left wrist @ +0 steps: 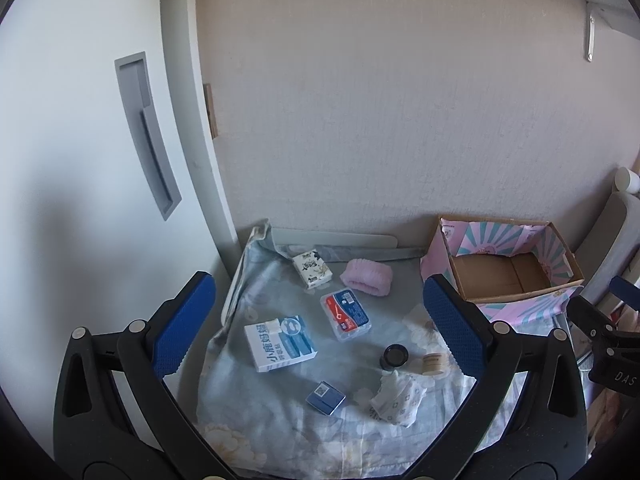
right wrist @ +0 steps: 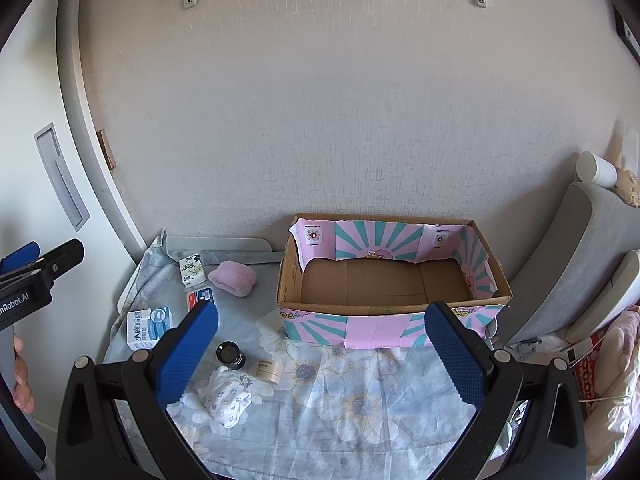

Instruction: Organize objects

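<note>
Several small objects lie on a floral cloth: a tissue pack [left wrist: 311, 269], a pink wristband [left wrist: 366, 276], a clear floss-pick box [left wrist: 345, 314], a blue-white carton [left wrist: 279, 343], a black jar [left wrist: 394, 356], a beige tape roll [left wrist: 434, 364], a small blue box [left wrist: 325, 397] and a patterned cloth bundle [left wrist: 397, 398]. An empty pink-and-teal cardboard box [right wrist: 390, 278] stands at the right. My left gripper [left wrist: 320, 328] is open and empty above the objects. My right gripper [right wrist: 322, 350] is open and empty in front of the box.
A white cabinet door [left wrist: 80, 160] with a recessed handle stands at the left. A papered wall [right wrist: 320, 120] runs behind. A grey cushion [right wrist: 576, 256] and a white cup [right wrist: 596, 169] are at the right.
</note>
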The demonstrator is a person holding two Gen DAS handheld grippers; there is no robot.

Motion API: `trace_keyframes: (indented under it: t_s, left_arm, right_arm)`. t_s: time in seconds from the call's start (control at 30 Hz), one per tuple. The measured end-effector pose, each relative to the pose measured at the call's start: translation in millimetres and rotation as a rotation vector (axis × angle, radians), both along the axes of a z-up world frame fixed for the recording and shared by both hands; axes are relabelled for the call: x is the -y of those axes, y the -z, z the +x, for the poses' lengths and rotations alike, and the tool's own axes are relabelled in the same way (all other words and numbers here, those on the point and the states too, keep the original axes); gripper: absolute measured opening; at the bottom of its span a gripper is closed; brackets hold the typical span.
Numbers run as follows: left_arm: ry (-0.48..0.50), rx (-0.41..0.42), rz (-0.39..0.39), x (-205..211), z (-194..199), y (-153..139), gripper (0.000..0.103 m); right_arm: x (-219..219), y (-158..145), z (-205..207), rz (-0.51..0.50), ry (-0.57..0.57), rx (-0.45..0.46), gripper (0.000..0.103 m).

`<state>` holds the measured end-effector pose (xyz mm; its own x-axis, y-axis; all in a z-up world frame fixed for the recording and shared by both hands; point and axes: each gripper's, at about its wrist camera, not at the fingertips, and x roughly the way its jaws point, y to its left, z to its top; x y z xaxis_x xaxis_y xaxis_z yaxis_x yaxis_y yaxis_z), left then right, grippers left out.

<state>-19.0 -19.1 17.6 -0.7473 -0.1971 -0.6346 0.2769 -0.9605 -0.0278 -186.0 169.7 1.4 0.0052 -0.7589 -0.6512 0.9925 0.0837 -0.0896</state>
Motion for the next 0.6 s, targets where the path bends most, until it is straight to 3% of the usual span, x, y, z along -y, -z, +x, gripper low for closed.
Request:
trace_keyframes:
  t_s: [0.43, 0.47, 0.6]
  left_arm:
    - [-0.021, 0.022, 0.009, 2.7, -0.7, 6.1, 0.103]
    - [-0.024, 0.022, 0.013, 2.7, -1.0, 6.1, 0.103]
    - [-0.025, 0.022, 0.028, 3.5, -1.0, 7.0, 0.103]
  right_arm:
    - [-1.3, -1.4, 3.1, 0.003, -0.012, -0.006, 0.103]
    - [-1.6, -1.2, 3.4, -0.005, -0.083, -0.009, 0.103]
    - [-1.6, -1.5, 3.7, -0.010, -0.121, -0.008, 0.103]
